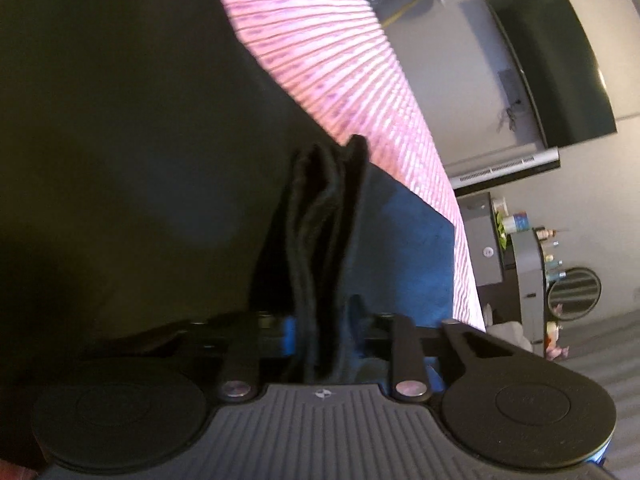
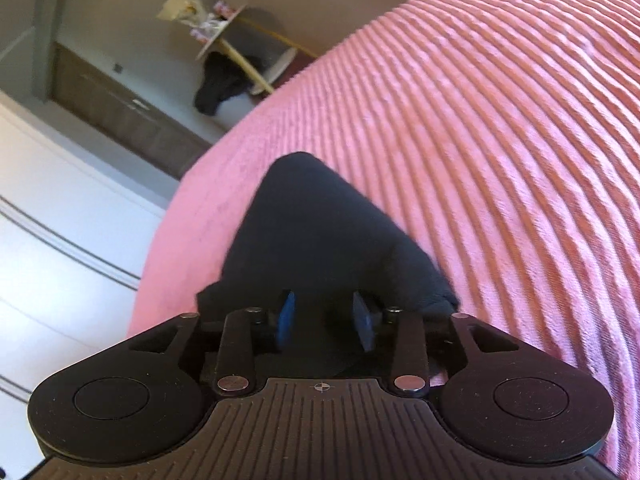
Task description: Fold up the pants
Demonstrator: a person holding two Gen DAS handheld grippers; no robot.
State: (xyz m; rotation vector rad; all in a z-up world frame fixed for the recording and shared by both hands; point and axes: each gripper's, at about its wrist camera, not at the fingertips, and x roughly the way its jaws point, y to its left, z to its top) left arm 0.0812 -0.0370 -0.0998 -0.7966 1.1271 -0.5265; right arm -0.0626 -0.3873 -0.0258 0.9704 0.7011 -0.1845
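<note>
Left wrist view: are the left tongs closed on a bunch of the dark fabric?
Yes, the left tongs pinch a bunched ridge of the dark pants that stands up between the blue pads.

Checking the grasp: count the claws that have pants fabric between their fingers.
2: left claw pinches bunched dark pants; right claw straddles a pants corner on the pink blanket.

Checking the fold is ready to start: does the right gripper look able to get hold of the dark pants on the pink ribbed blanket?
Probably yes. The right gripper already has the dark pants between its jaws on the pink ribbed blanket, nothing blocking; whether they pinch yet is unclear.
</note>
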